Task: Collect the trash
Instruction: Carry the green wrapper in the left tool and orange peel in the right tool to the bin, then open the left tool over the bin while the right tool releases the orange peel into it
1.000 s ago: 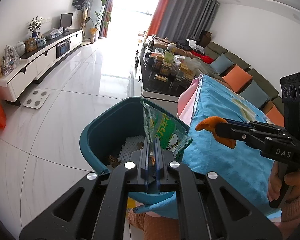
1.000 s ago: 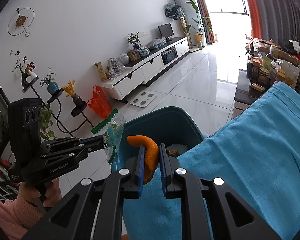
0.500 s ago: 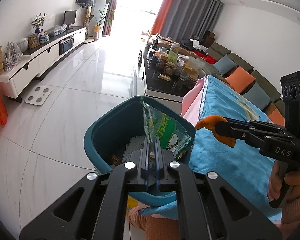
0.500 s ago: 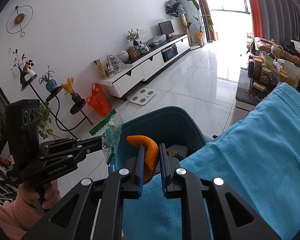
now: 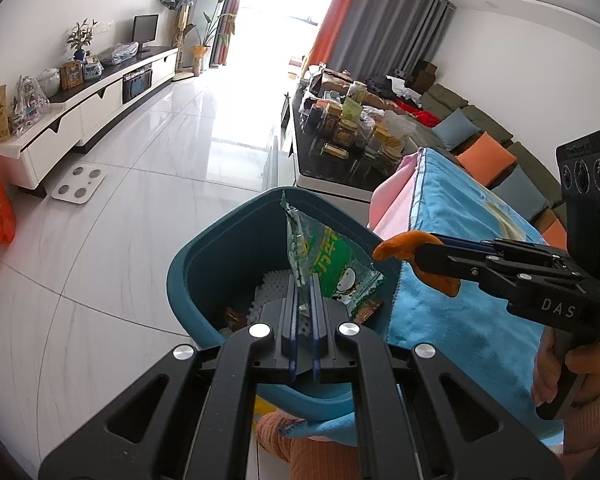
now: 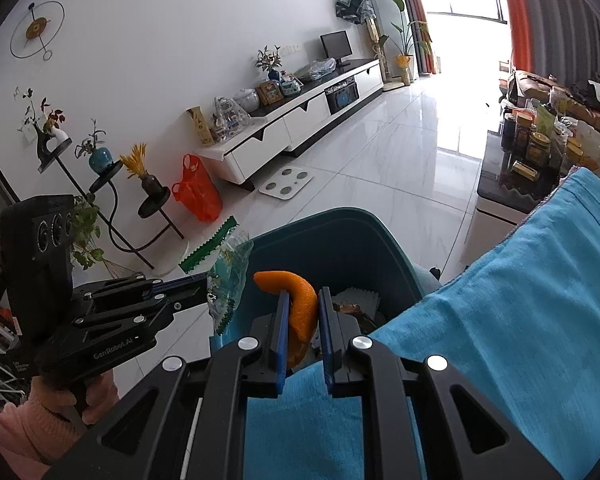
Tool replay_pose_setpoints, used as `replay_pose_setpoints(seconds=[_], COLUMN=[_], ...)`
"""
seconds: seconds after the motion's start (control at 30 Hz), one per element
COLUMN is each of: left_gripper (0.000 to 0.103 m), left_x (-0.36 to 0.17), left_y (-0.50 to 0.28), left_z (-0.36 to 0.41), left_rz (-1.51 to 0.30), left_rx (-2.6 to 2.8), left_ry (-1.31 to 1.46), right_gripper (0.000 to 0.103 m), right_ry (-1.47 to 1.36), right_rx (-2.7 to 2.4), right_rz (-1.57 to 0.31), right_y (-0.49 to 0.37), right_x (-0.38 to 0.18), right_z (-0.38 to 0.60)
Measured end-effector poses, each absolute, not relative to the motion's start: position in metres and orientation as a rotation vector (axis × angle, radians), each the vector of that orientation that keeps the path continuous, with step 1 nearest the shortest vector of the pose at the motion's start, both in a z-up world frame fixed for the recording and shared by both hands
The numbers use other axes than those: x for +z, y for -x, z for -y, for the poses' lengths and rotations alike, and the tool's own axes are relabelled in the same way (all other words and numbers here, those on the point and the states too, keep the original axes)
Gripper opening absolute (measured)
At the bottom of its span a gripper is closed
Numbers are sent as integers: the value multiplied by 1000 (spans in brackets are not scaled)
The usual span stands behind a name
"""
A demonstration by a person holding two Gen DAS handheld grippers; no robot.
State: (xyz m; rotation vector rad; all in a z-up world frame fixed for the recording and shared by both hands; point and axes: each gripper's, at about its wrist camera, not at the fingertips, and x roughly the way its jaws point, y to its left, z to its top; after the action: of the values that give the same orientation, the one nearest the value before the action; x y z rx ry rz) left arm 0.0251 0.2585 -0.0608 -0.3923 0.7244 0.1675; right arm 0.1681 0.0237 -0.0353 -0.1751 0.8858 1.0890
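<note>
A teal bin (image 5: 220, 256) (image 6: 340, 236) stands on the floor beside a surface draped in a blue cloth (image 5: 460, 240) (image 6: 520, 320). My left gripper (image 5: 305, 280) is shut on a green and clear snack wrapper (image 5: 328, 260) (image 6: 226, 272), which hangs over the bin's opening. My right gripper (image 6: 303, 300) is shut on a curled orange peel (image 6: 300, 300) (image 5: 404, 242), held at the bin's near rim next to the cloth edge. Inside the bin lie a white foam net (image 5: 268, 292) and brown scraps (image 6: 354, 308).
A black coffee table (image 5: 328, 160) crowded with jars stands beyond the bin. A white TV cabinet (image 6: 300, 124) runs along the far wall, with an orange bag (image 6: 198, 192), a scale (image 6: 286, 184) and plant stands (image 6: 112, 184) nearby. A sofa (image 5: 496, 140) with cushions sits right.
Both grippers have edged a little nearer the bin, which sits larger and more central in the views. Wrapper and peel stay gripped as before.
</note>
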Motion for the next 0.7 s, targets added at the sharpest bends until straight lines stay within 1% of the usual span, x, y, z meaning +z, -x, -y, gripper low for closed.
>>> replay_pose_setpoints(seconds=[0.7], left_gripper=[5], left_x=[-81], left_y=[-42], left_z=[-263], left_rz=[-760], left_rx=[200], left_ry=[416], right_gripper=[13], right_ry=[232], right_rx=[1062], right_rz=[-952], right_y=[-179], right_x=[-53], right_z=[-56])
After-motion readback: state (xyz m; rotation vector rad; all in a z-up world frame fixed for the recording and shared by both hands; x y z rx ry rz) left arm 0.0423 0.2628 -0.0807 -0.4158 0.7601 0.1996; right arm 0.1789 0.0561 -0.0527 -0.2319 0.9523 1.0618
